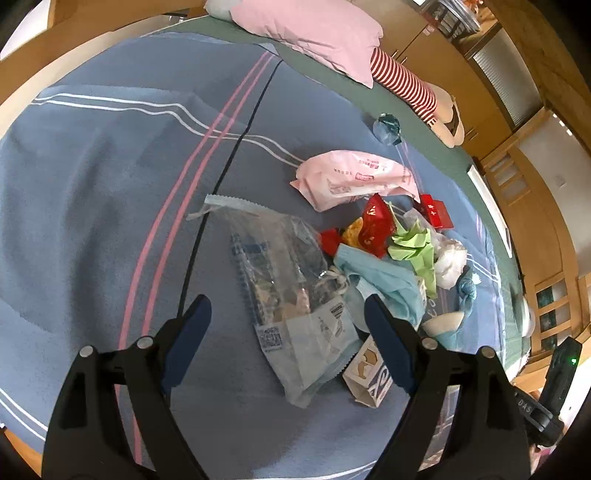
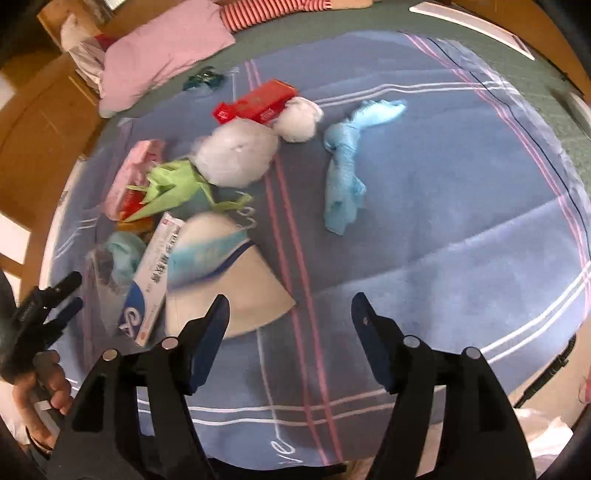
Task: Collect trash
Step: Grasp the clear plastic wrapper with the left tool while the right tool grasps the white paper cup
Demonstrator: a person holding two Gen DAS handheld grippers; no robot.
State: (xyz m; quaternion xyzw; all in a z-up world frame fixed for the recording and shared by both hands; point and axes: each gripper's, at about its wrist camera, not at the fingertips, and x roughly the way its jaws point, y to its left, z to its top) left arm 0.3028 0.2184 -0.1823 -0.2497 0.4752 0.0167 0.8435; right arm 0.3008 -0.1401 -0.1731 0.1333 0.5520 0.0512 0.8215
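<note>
— Clear bag [image 1: 284, 284] at lower centre of the left view, long axis running up-left to down-right, right between the left gripper's [image 1: 288, 314] spread, empty jaws.

— And the right gripper [image 2: 288, 310]?

— Also open and empty; litter lies to its upper left.

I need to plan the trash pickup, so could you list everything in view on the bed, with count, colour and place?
blanket: one, blue with pink and white stripes, covering the bed
pillow: one, pink, at the far end
striped cloth: one, red and white, beside the pillow
clear bag: one, see-through, ahead of the left gripper
pink packet: one, beyond the pile
red box: one, far side of the pile
green paper: one, crumpled, mid-pile
white wads: two, next to the red box
blue glove: one, lying apart from the pile
paper cone: one, white, near the right gripper
small carton: one, white and blue, beside the cone
left gripper: black, open
right gripper: black, open
hand: one, at the lower left edge of the right wrist view
</note>
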